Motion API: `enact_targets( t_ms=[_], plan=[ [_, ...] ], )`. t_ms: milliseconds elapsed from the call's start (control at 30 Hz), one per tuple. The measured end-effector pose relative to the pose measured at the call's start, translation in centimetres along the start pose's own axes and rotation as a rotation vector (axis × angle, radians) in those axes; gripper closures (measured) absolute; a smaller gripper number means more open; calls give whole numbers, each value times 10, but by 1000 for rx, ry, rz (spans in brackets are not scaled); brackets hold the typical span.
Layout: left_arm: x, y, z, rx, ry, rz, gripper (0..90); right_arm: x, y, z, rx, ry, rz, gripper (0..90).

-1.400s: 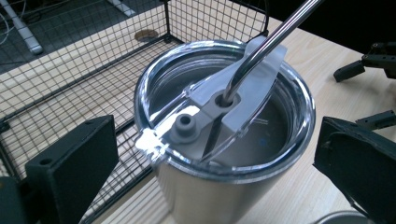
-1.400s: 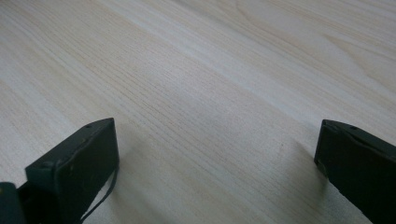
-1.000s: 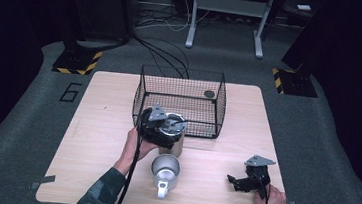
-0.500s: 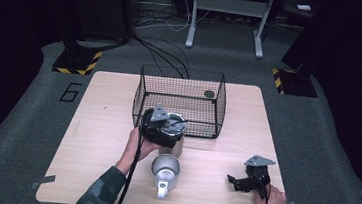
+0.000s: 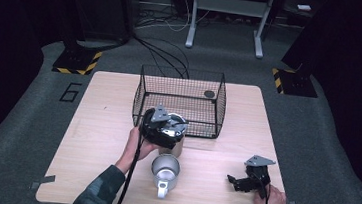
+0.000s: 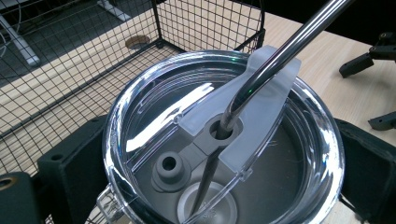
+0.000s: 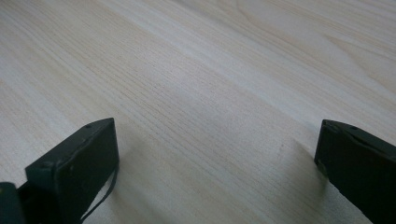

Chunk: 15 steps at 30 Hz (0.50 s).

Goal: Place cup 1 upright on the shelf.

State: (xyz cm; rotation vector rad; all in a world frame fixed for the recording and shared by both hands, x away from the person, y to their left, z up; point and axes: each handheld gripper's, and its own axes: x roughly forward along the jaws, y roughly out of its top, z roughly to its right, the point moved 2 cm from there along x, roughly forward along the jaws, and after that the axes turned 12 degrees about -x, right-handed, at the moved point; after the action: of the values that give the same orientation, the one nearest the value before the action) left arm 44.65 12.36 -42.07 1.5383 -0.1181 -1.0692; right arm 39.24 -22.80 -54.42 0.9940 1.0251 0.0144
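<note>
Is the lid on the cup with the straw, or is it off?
On. The clear lid sits across the tumbler's top between the left gripper's jaws, and the metal straw passes down through its hole.

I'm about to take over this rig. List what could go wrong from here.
1. The left claw grips the lidded tumbler right beside the wire basket; moving it could knock the tumbler against the mesh.
2. The metal straw leans out through the lid's hole, so it may snag the wire or lever the lid.
3. The open mug stands close below the tumbler; setting it down carelessly could tip it.
</note>
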Motion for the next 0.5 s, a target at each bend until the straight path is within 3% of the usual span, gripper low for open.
enact_targets(
  t_ms=[500],
  plan=[
    [-13,6,0,7,-6,16,41,0,0,0,0,0,0,0]
  ],
)
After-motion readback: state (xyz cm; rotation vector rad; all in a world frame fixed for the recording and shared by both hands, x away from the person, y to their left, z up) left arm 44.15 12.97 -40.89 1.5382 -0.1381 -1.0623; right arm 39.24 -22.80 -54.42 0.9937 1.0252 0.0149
